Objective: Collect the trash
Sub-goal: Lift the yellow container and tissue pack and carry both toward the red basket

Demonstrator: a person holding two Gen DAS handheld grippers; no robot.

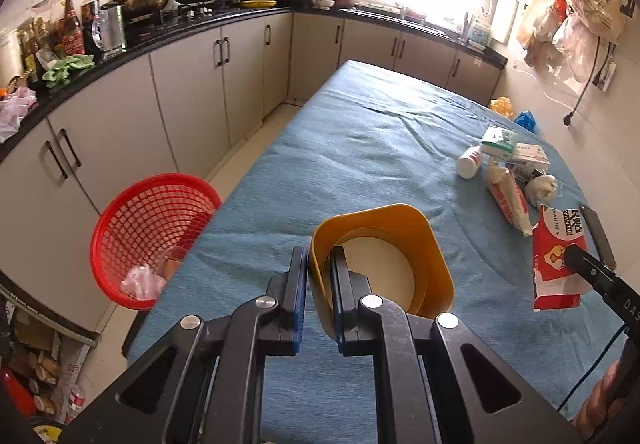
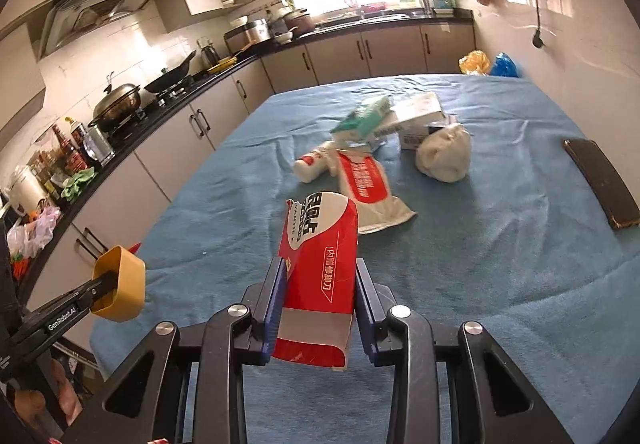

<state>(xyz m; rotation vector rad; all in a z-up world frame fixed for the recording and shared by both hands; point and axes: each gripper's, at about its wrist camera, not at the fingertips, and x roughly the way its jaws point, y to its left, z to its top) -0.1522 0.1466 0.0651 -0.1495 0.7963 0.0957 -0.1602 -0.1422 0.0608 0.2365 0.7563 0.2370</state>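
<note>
Above the blue table, my right gripper pinches a red carton while my left gripper clamps a yellow cup's rim.

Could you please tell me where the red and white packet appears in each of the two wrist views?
Left wrist: red and white packet at the right edge, lifted, pinched by the right gripper.
Right wrist: bottom centre, clamped between the fingers.
Shared landmark: yellow cup.

Red basket contents blurred, perhaps plastic wrap.
</note>
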